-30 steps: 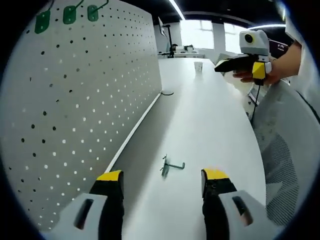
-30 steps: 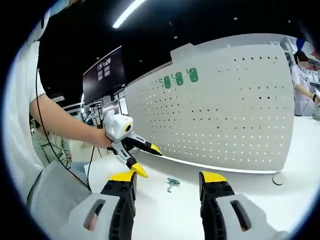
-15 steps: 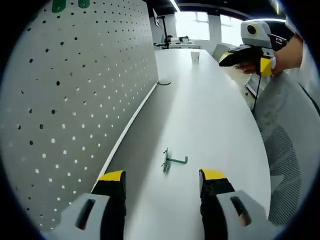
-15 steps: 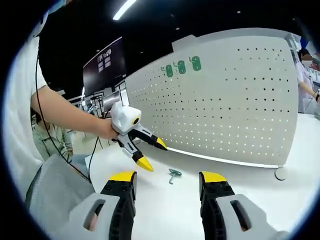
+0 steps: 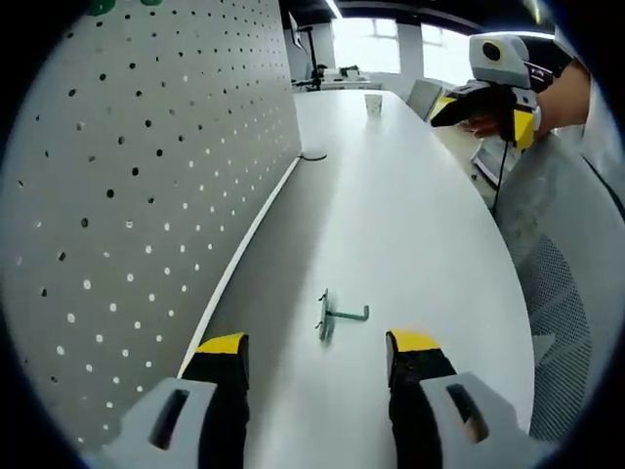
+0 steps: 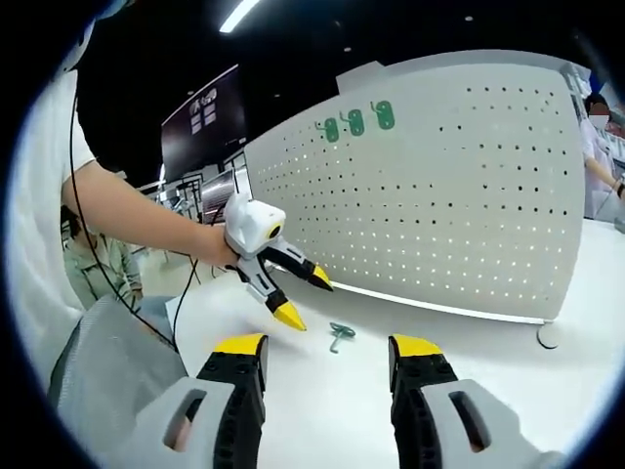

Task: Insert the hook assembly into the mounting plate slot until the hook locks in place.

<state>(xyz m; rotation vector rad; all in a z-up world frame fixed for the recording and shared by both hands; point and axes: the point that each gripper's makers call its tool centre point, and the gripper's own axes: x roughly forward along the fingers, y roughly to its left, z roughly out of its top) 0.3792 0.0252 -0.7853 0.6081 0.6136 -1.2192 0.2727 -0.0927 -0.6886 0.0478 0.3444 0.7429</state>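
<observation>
A small green-grey metal hook [image 5: 335, 316] lies flat on the white table [image 5: 410, 215], a short way ahead of my left gripper [image 5: 318, 354], which is open with nothing between its jaws. The same hook [image 6: 340, 335] rests on the table in the right gripper view, beyond my open, empty right gripper [image 6: 327, 357]. There the left gripper [image 6: 301, 296] comes in from the left, jaws spread, just left of the hook. The white pegboard mounting plate [image 5: 137, 195] stands upright along the table; the pegboard [image 6: 449, 205] carries three green hook tabs [image 6: 354, 122] near its top. The right gripper [image 5: 483, 103] hangs at the upper right.
A round disc [image 5: 312, 155] and a small cup [image 5: 373, 103] sit far along the table. A mesh chair [image 5: 562, 322] stands at the table's right edge. A person's arm [image 6: 137, 220] holds the left gripper. Another person [image 6: 593, 147] stands beyond the pegboard.
My left gripper has dropped lower and moved closer to the hook on the table. The hook has stayed in place and both grippers remain open.
</observation>
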